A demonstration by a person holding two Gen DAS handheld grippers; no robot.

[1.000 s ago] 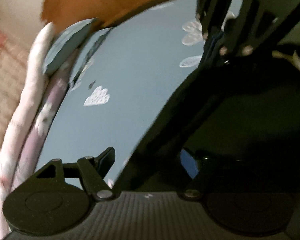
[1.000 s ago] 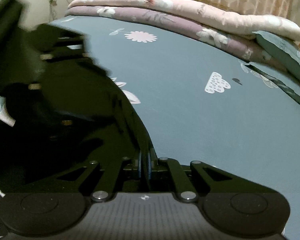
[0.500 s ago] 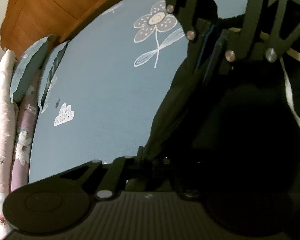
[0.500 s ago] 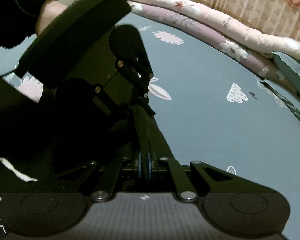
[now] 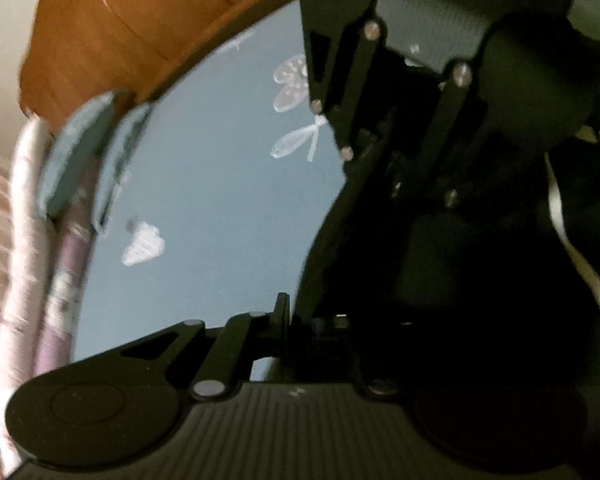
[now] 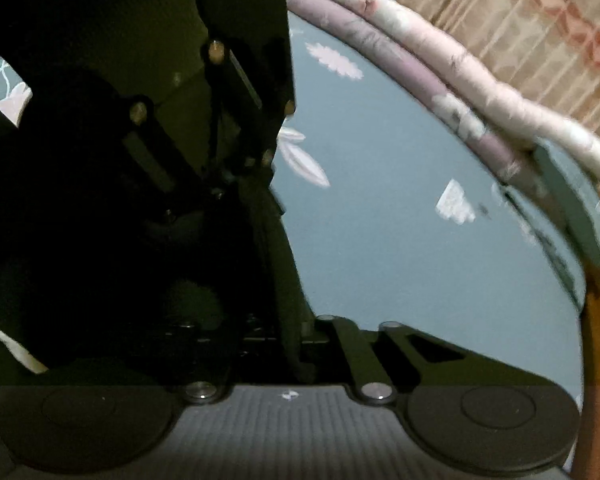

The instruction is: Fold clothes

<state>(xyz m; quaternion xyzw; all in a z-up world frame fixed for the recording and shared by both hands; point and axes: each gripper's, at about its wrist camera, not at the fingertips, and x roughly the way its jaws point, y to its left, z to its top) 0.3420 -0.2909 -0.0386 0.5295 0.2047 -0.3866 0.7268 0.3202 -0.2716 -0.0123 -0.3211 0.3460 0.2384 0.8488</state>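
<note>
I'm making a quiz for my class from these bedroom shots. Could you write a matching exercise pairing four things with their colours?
Things:
1. bedsheet
2. garment
3. headboard
4. rolled quilt

Colours:
a. pale pink
b. black
c. blue-grey with white prints
d. orange-brown wood

Pairs: 1-c, 2-b, 3-d, 4-a

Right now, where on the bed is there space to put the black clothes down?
The open patch is the blue bedsheet, between the black garment and the rolled quilts along the far edge. It runs to the pillows by the wooden headboard. It is crowded where both grippers meet in the dark cloth.
</note>
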